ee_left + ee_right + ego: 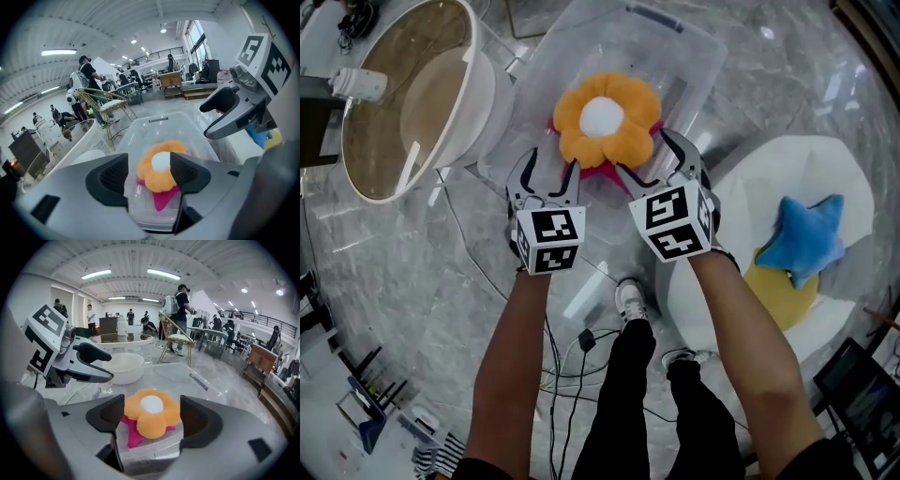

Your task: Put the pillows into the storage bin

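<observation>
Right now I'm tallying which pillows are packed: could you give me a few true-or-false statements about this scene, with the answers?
1. The orange flower pillow lies in the clear storage bin. True.
2. The blue star pillow is in the bin too. False: it lies on a yellow pillow on the white chair.
3. The left gripper is shut on the flower pillow. False: its jaws stand apart and hold nothing.
4. A pink pillow lies under the flower pillow. True.
5. The right gripper is open. True.
</observation>
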### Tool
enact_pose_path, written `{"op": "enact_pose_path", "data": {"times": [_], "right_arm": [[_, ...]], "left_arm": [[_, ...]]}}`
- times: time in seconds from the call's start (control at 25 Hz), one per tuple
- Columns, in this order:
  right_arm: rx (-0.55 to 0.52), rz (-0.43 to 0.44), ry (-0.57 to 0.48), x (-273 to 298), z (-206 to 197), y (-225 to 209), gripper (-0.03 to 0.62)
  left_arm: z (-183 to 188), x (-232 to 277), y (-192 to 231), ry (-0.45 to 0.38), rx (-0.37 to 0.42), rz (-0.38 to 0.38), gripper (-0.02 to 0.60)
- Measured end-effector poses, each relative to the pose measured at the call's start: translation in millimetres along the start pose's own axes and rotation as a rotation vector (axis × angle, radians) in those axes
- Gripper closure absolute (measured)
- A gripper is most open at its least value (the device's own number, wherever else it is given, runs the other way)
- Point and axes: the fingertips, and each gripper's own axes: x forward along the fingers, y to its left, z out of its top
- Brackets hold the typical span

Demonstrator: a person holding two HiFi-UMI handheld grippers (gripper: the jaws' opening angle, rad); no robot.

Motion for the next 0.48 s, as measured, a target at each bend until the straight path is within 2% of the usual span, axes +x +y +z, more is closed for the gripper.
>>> {"op": "enact_pose_path", "data": {"times": [0.2,0.48], "right_arm": [[0.039,-0.023,0.009,-1.8,-3.9,-8.8,0.205],[0.065,-0.074,0.009,-23.0,-25.3,-41.5,0.206]], "left_arm": [[2.7,8.3,-3.5,-0.003,-0.013,-0.023,0.285],[33.5,18.4,-43.4,-0.033,0.047,-0.061,0.285]]}}
